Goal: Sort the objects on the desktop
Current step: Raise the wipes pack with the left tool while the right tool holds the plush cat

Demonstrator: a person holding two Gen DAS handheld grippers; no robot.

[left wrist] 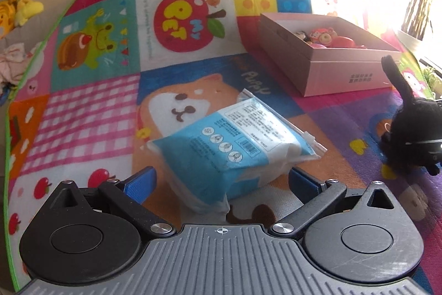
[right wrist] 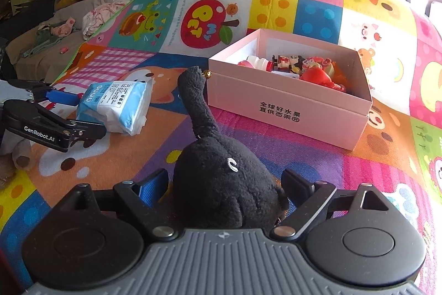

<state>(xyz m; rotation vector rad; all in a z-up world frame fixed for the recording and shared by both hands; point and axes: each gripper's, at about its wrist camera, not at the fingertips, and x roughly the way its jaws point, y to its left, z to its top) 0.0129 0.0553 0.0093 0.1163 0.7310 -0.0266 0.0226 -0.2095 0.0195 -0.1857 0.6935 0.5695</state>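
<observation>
- Nearest in the right wrist view, the right gripper (right wrist: 223,184) stands wide, its blue-padded fingers (right wrist: 154,184) on either side of the black plush cat toy (right wrist: 221,184); whether the pads press the fur I cannot tell.
- The left gripper (left wrist: 221,181) is also spread wide, straddling the near end of the blue-and-white soft plastic pack of wipes (left wrist: 229,145) lying on the colourful patchwork cartoon play mat (left wrist: 96,107); the pads look just clear of it.
- Further off, the pale pink open cardboard box (right wrist: 287,107) already holds small red toys (right wrist: 317,73).
- Judgement: both hands are at the grasp step. Next, each claw needs to close firmly on its soft item, then lift and carry it over the box rim.
</observation>
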